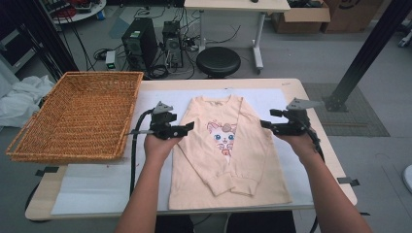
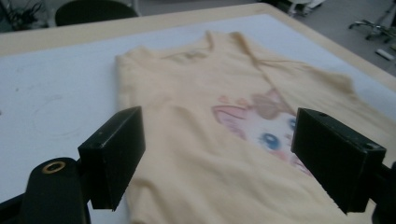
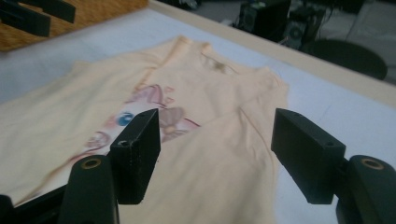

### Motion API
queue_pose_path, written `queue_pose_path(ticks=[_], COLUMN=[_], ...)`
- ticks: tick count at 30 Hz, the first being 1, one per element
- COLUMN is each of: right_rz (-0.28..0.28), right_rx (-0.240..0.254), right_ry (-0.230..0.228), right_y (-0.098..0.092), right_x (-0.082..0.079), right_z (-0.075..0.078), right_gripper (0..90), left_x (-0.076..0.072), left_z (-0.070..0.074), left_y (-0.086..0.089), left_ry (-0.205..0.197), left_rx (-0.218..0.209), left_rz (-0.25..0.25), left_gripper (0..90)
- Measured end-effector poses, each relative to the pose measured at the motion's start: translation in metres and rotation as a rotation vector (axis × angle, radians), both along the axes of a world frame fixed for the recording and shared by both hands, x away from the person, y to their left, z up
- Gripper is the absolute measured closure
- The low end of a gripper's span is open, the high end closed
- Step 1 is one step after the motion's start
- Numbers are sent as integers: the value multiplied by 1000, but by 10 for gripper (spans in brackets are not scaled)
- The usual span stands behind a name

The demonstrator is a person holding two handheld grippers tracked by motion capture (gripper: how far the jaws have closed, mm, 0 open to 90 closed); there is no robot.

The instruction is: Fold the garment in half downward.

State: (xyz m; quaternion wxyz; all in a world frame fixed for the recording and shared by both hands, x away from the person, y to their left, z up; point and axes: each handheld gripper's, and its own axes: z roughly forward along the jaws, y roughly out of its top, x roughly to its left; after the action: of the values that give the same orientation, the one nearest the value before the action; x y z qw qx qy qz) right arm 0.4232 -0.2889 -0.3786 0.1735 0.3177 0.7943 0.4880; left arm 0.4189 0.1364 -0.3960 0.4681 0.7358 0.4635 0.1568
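- Left tool [image 1: 189, 127], jaws wide and empty, held level at the shirt's [image 1: 228, 160] left edge.
- Right tool [image 1: 265, 123], likewise wide and empty, at its right edge.
- Shirt print: cat face, no readable writing.

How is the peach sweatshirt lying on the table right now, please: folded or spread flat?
Partly folded: the sweatshirt lies flat, both sleeves folded in, crossing its front.

In the left gripper view the cat print [image 2: 266, 130] on the peach sweatshirt [image 2: 196, 140] is blurred, and the right-hand jaw covers part of its face. In the right gripper view the print [image 3: 149, 112] sits partly behind the left-hand jaw, and the wicker basket [image 3: 93, 11] is cut off by the top edge.
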Motion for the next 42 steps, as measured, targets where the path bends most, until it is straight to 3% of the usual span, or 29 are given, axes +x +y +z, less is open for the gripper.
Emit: queue_pose_path(ticks=[3, 5, 7, 9, 10, 13, 14, 15, 16, 17, 19, 20, 23, 26, 29, 33, 37, 38, 39, 42], right_rz=[-35, -52, -81, -85, -80, -93, -89, -87, -71, -40, -17, -5, -11, -10, 7, 19, 57, 78, 83, 93], right_rx=[-37, -54, -60, -74, -90, -102, -97, -92, -75, -51, -52, -45, -21, 19, 23, 58, 84, 87, 85, 60], right_ry=[65, 109, 168, 202, 239, 222, 224, 223, 237, 257, 263, 270, 254, 207, 167, 112, 91, 91, 92, 126], right_y=[6, 7, 8, 9, 11, 12, 12, 12, 12, 13, 17, 18, 16, 10, 6, -2, -11, -16, -18, -22], right_x=[39, 64, 86, 97, 102, 103, 102, 102, 103, 104, 104, 105, 104, 94, 78, 39, -12, -32, -42, -73], right_z=[-24, -38, -54, -64, -69, -70, -70, -70, -70, -71, -71, -71, -65, -49, -34, -19, -20, -25, -28, -47], right_gripper=[349, 362, 366, 377, 395, 479, 531, 570, 680, 714, 814, 832, 851, 853, 853, 852, 850, 850, 849, 848], left_x=[32, 48, 59, 70, 73, 80, 81, 82, 83, 83, 81, 81, 75, 62, 39, -5, -56, -64, -72, -96], left_z=[-19, -32, -40, -47, -49, -53, -53, -53, -54, -54, -52, -50, -39, -21, -2, 12, 6, 3, -1, -20], left_y=[1, 1, 2, 5, 6, 4, 1, -2, -7, -10, -17, -17, -14, -7, -1, 3, 2, 2, 2, -1], left_ry=[64, 126, 143, 157, 174, 159, 156, 154, 157, 148, 130, 120, 106, 79, 35, 2, 14, 19, 27, 80], left_rx=[6, 27, 25, 8, 9, 11, 14, 11, 15, 41, 89, 89, 45, 30, -20, -56, -49, -49, -49, 5], left_rz=[24, 72, 84, 117, 120, 126, 117, 99, 79, 63, 10, 9, -13, -47, -74, -120, -165, -170, -174, -188], left_gripper=[185, 191, 205, 209, 213, 256, 308, 399, 539, 605, 779, 837, 846, 847, 847, 846, 844, 843, 843, 838])
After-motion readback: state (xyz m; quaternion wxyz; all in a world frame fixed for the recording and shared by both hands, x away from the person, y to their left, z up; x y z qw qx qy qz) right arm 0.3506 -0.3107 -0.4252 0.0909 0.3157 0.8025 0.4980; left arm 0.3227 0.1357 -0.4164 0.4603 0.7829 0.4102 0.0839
